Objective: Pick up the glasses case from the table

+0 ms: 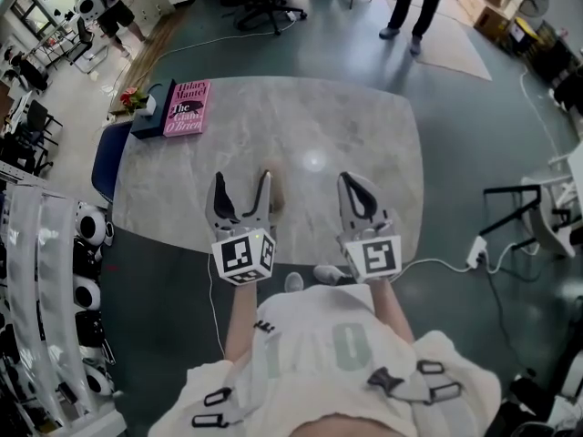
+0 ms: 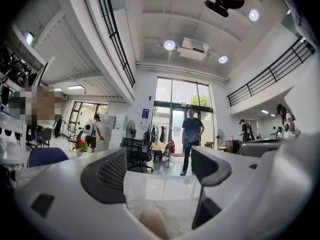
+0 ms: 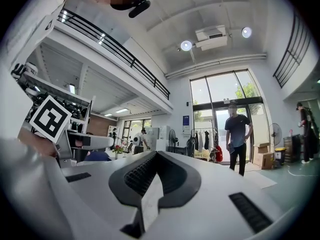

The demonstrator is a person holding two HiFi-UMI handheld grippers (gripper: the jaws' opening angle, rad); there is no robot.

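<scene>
The glasses case (image 1: 277,191) is a small tan rounded thing lying on the marble table (image 1: 301,126) near its front edge. My left gripper (image 1: 241,182) is open and held level over that edge, and its right finger stands just beside the case. In the left gripper view the case (image 2: 153,223) shows low between the wide jaws of the left gripper (image 2: 160,169), and no pad touches it. My right gripper (image 1: 352,182) hovers to the right of the case, shut and empty. Its two pads meet in the right gripper view (image 3: 155,184).
A pink book (image 1: 187,107) and a dark box with flowers (image 1: 144,115) sit at the table's far left corner. A blue chair (image 1: 107,160) stands by the left edge. A person (image 1: 417,3) stands beyond the far side. A cable and socket strip (image 1: 477,253) lie on the floor at the right.
</scene>
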